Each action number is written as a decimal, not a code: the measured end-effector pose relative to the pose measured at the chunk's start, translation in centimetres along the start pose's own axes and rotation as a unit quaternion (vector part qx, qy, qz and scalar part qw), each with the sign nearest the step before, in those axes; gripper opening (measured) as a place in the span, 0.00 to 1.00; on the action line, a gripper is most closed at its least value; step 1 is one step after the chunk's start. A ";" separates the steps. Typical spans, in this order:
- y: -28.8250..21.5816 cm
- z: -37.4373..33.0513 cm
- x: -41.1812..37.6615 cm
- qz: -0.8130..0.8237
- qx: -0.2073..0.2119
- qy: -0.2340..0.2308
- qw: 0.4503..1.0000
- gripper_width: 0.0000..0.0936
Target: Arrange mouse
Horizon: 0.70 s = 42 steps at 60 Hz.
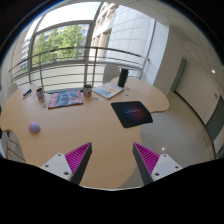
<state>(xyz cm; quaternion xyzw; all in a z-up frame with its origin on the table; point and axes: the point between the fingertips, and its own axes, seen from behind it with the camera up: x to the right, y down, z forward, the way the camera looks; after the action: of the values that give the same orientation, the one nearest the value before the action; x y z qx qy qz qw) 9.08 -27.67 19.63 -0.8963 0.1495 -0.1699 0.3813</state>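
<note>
A small pale purple mouse (34, 127) lies on the light wooden desk (90, 130), far off to the left beyond my fingers. A dark mouse mat (131, 112) lies ahead and slightly right of the fingers. A second, colourful mat (64, 98) lies further back on the left. My gripper (112, 160) is open and empty above the desk's near part, with nothing between the fingers. Its pink pads (78, 158) face each other across a wide gap.
A white device or paper (107, 91), a small cup (88, 90) and a black upright object (123, 77) stand along the desk's far edge by the window railing. The grey floor (185, 125) lies to the right of the desk's curved edge.
</note>
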 end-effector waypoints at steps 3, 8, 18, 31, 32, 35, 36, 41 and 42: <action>0.3 0.0 0.1 -0.002 -0.002 0.003 1.000 0.90; 1.4 0.1 -0.2 -0.007 -0.007 0.002 1.000 0.90; 6.3 0.5 -2.5 -0.002 -0.023 -0.006 1.000 0.90; 11.9 0.9 -13.5 -0.014 -0.040 -0.068 0.997 0.91; 12.0 1.1 -14.8 -0.017 -0.038 -0.076 0.996 0.91; 12.0 1.8 -18.8 -0.024 -0.030 -0.102 0.994 0.91; 11.9 2.1 -20.1 -0.026 -0.027 -0.112 0.993 0.91; 11.1 4.1 -26.8 -0.038 -0.008 -0.156 0.987 0.91; 10.8 4.5 -28.1 -0.040 -0.005 -0.164 0.986 0.91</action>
<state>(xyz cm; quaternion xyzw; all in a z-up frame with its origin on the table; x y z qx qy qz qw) -15.78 -20.80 3.39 -0.9191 0.0494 -0.0353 0.3892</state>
